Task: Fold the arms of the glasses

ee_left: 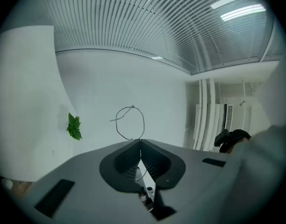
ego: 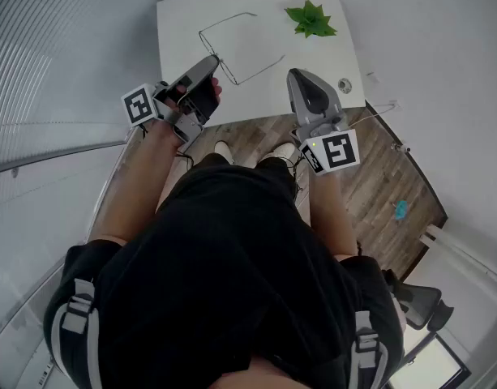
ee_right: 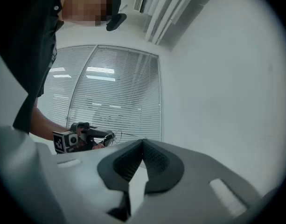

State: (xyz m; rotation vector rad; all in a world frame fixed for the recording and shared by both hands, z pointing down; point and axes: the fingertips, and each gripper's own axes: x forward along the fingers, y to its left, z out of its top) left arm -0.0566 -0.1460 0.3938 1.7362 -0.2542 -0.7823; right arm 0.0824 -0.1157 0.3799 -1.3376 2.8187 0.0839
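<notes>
The left gripper (ego: 211,60) had its fingers shut tight on the glasses (ee_left: 143,124). A thin bit of wire sat right between the two tips. The glasses were very thin and made of gray wire. From the left gripper view, one round ring for a lens stood up just past the tips. In the head view, two long thin arms stuck out from the front part. They were open, not folded. The glasses were held over the white tabletop (ego: 183,23), by its near edge, and the arms reached toward the middle. The right gripper (ego: 295,74) was near the right part of that same edge. Its fingers were closed with nothing in them. A green leaf (ego: 310,19) lay close to the far right corner.
</notes>
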